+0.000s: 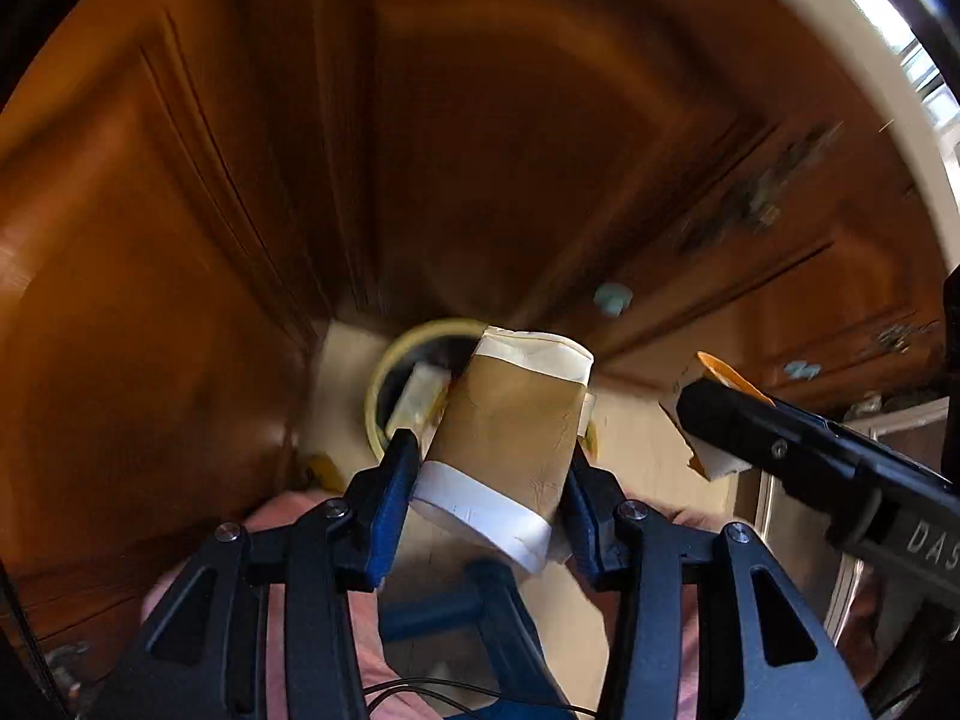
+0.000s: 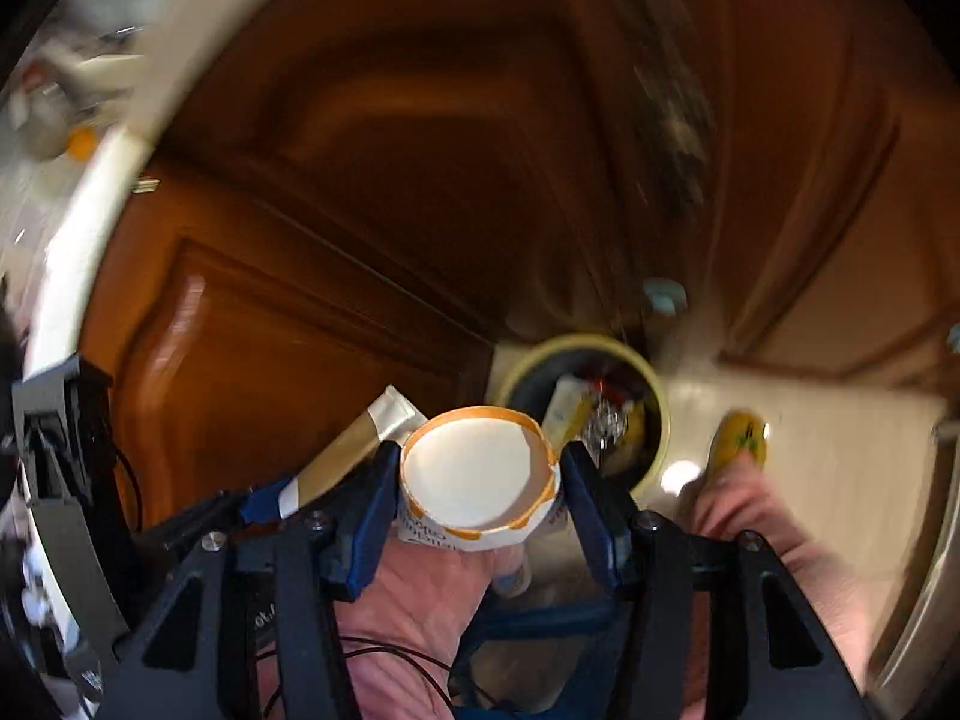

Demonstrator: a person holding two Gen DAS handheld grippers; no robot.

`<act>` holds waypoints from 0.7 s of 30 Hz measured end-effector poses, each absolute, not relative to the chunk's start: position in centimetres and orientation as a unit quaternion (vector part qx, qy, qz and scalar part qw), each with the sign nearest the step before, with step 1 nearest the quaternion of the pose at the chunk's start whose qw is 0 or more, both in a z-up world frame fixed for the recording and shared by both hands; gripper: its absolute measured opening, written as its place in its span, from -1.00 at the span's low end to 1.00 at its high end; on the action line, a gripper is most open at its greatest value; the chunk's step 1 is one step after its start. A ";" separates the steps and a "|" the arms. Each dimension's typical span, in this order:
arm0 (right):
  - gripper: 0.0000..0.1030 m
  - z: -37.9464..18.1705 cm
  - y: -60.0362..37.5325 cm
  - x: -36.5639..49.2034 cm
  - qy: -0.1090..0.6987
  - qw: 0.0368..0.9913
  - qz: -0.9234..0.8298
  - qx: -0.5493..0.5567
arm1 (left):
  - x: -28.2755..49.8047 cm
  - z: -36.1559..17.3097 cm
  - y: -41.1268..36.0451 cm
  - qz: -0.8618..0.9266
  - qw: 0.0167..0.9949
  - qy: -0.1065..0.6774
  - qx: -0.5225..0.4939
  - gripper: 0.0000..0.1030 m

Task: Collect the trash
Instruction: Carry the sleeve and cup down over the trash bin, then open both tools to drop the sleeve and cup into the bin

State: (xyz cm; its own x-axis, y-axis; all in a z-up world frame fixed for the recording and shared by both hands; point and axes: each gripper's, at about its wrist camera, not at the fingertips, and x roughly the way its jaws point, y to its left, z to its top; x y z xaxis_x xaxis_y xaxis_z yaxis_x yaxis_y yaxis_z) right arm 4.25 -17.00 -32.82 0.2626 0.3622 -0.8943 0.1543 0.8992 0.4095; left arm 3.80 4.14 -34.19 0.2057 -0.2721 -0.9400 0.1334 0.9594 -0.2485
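My left gripper (image 1: 489,474) is shut on a brown paper cup (image 1: 510,420) with white bands at both ends, tilted toward the floor. The right gripper (image 2: 480,474) is shut on a white paper cup with a torn orange rim (image 2: 474,474), its open mouth facing the camera. Below both sits a round trash bin (image 2: 654,396) with a pale yellow rim, holding a carton and other waste. The same trash bin (image 1: 384,372) shows just beyond the brown cup. In the left wrist view the right gripper (image 1: 714,420) comes in from the right with the torn cup (image 1: 720,369).
Brown wooden cabinet doors (image 1: 180,300) rise behind and to the left of the bin, drawers with pale knobs (image 1: 612,298) to the right. A pale counter edge (image 1: 870,90) curves above. The person's pink trouser leg (image 2: 750,516) and yellow shoe (image 2: 741,435) stand on the light floor beside the bin.
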 end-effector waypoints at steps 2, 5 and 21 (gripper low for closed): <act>0.06 -35.5 -17.6 4.6 0.616 0.752 0.054 0.229 | 4.2 -36.8 3.9 -0.132 0.758 0.636 -0.060 -0.14; 0.06 -39.4 -18.3 4.8 0.637 0.726 0.034 0.257 | 5.0 -40.5 3.6 -0.130 0.736 0.661 -0.066 -0.14; 0.09 -48.3 -19.5 6.6 0.673 0.670 -0.004 0.313 | 9.1 -49.0 2.0 -0.127 0.691 0.708 -0.079 -0.13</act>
